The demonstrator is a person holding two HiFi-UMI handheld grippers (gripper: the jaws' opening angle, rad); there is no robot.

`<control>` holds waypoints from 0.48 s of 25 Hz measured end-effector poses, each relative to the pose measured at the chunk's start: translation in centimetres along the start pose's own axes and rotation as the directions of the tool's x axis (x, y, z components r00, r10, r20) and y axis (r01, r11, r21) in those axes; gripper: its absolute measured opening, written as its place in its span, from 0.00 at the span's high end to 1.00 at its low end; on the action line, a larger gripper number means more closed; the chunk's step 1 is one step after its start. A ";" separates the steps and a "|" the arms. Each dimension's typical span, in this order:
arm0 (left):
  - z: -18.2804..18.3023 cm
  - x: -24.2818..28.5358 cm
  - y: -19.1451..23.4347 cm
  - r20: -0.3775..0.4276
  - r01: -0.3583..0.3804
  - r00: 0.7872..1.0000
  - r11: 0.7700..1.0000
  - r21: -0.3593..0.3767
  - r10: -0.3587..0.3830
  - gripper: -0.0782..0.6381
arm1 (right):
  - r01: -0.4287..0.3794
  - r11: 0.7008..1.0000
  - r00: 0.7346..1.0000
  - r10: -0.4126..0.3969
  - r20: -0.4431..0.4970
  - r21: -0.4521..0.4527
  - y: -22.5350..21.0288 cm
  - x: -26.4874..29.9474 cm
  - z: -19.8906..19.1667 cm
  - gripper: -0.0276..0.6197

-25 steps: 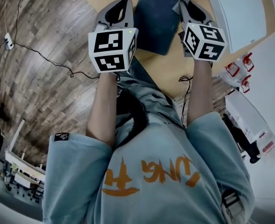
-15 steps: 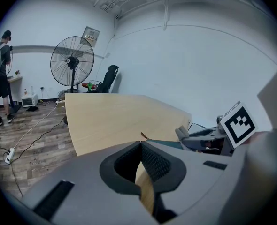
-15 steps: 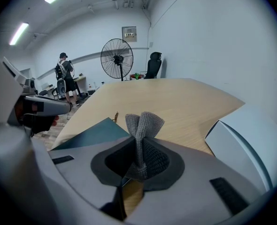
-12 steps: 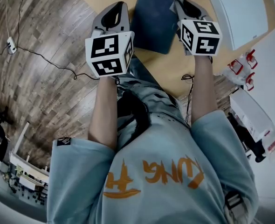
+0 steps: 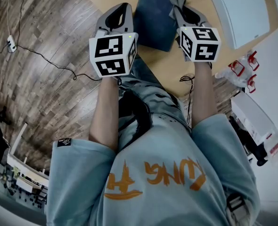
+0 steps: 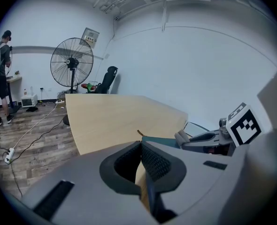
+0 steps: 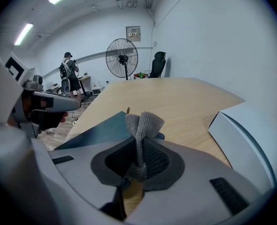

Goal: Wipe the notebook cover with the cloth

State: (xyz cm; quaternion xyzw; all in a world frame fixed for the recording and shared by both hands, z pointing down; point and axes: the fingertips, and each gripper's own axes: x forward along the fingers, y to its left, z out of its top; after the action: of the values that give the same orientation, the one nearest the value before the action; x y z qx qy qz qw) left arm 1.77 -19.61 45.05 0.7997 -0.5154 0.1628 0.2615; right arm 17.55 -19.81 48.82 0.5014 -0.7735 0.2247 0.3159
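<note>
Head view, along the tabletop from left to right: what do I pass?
Left tool, shut with nothing in it → dark blue notebook → grey cloth clamped in the right tool → white case.

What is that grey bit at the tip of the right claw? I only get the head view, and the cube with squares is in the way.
Observer: It's the cloth. The right gripper view shows the right claw shut on it, with a knitted tuft poking out past the tips.
Operator: Is the other claw holding something too?
Observer: No. In the left gripper view the left claw is shut, jaws together, with nothing between them.
Operator: What's past the table?
Observer: A big fan stands on the floor near the far end of the table.
</note>
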 end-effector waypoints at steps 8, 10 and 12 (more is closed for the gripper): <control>-0.8 -1.1 -0.2 0.003 -0.003 1.000 1.000 -0.008 0.003 0.87 | -0.007 1.000 1.000 0.007 -0.002 0.012 1.3 -1.5 -1.0 0.89; -1.0 -1.4 -0.2 0.005 -0.004 1.000 1.000 -0.013 0.004 0.87 | -0.010 1.000 1.000 0.011 -0.001 0.012 1.7 -2.0 -1.3 0.89; -1.2 -1.7 -0.3 0.007 -0.003 1.000 1.000 -0.018 0.003 0.87 | -0.018 1.000 1.000 0.018 -0.003 0.006 2.2 -2.4 -1.6 0.89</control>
State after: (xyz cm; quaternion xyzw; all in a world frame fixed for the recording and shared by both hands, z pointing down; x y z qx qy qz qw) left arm 1.32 -17.55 45.08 0.7971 -0.5189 0.1560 0.2666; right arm 16.61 -16.38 48.17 0.4949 -0.7768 0.2309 0.3135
